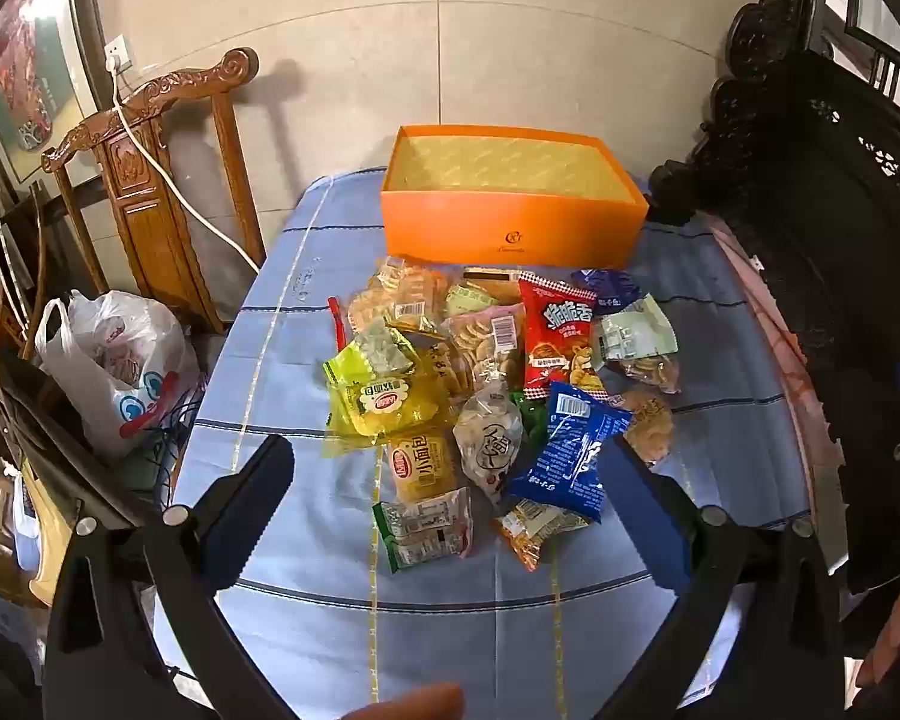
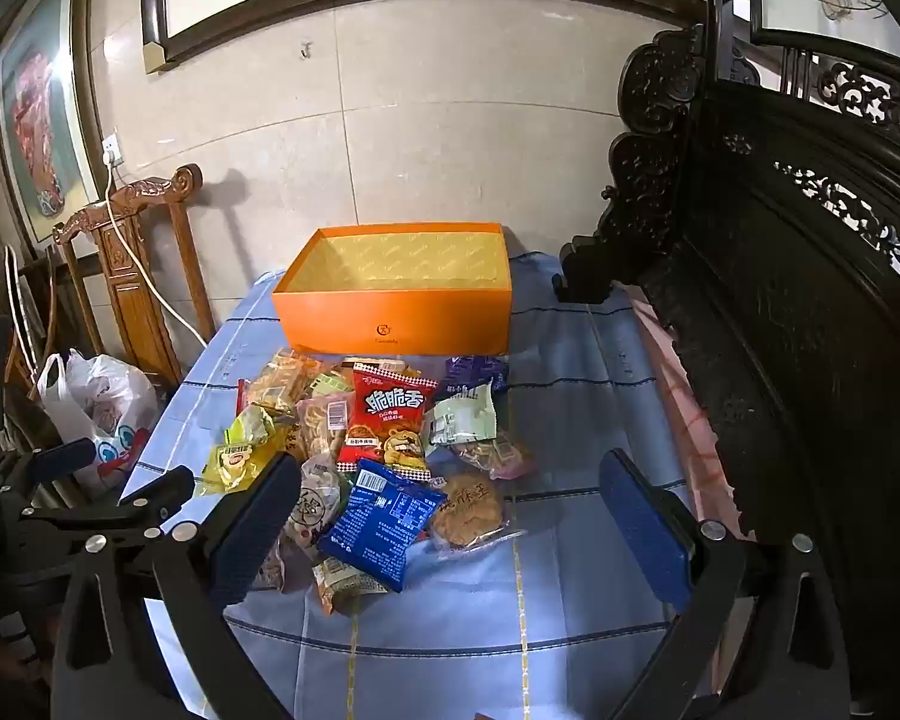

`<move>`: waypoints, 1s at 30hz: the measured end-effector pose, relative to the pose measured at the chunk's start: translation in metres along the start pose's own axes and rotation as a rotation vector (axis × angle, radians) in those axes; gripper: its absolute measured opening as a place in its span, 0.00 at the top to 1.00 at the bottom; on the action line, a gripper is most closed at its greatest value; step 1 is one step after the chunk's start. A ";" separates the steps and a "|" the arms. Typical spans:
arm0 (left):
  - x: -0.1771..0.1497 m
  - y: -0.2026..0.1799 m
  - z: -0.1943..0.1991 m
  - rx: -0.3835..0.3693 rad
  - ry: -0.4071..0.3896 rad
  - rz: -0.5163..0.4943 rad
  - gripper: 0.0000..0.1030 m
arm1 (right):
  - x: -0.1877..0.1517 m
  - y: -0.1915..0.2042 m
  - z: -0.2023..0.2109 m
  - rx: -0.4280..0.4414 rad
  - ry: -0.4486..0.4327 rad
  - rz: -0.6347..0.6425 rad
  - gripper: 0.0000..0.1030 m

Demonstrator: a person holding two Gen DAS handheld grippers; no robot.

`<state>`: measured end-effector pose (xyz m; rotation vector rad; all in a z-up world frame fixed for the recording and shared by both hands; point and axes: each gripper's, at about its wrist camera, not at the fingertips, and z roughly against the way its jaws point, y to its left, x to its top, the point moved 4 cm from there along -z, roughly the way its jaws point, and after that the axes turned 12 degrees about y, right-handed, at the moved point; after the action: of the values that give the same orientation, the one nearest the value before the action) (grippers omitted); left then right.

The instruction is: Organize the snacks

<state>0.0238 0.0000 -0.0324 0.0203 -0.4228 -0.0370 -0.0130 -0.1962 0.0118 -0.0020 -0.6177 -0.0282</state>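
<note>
A pile of snack packets lies mid-table on the blue checked cloth, with a red chip bag and a blue packet on top. Behind it stands an open orange box, with nothing showing inside. My left gripper hovers open over the pile's near side, nothing between its fingers. My right gripper is open too, above the near right of the pile. The left gripper shows at the left edge of the right wrist view.
A carved wooden chair with a white cable stands left of the table, a white plastic bag beside it. A dark carved wooden screen borders the right side. A tiled wall rises behind the box.
</note>
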 end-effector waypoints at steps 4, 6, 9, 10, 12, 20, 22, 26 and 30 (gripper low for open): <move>0.000 0.000 0.000 -0.004 -0.002 0.002 0.04 | 0.000 0.001 0.000 0.006 0.005 -0.001 0.03; 0.000 0.000 0.000 -0.004 -0.002 0.002 0.04 | 0.000 0.001 0.000 0.007 0.005 0.001 0.03; 0.000 0.000 0.000 -0.006 -0.002 0.003 0.04 | 0.000 0.002 0.000 0.007 0.006 0.004 0.03; 0.000 0.000 -0.001 -0.005 -0.002 0.003 0.04 | 0.000 0.002 -0.001 0.007 0.007 0.004 0.03; 0.000 0.000 0.000 -0.007 -0.003 0.004 0.04 | 0.000 0.001 0.001 0.006 0.006 -0.005 0.03; 0.000 0.000 0.000 -0.007 -0.004 0.005 0.04 | -0.001 0.004 -0.001 0.006 0.008 -0.005 0.03; 0.000 0.000 0.000 -0.007 -0.006 0.004 0.04 | -0.002 0.005 0.000 0.006 0.007 -0.005 0.03; -0.002 0.006 -0.001 -0.037 0.007 0.014 0.04 | -0.002 0.005 0.000 0.010 0.009 -0.007 0.03; -0.008 0.008 -0.003 -0.051 0.029 0.013 0.04 | -0.003 0.002 0.000 0.020 0.011 -0.016 0.03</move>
<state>0.0181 0.0081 -0.0387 -0.0326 -0.3933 -0.0345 -0.0155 -0.1939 0.0101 0.0230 -0.6072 -0.0378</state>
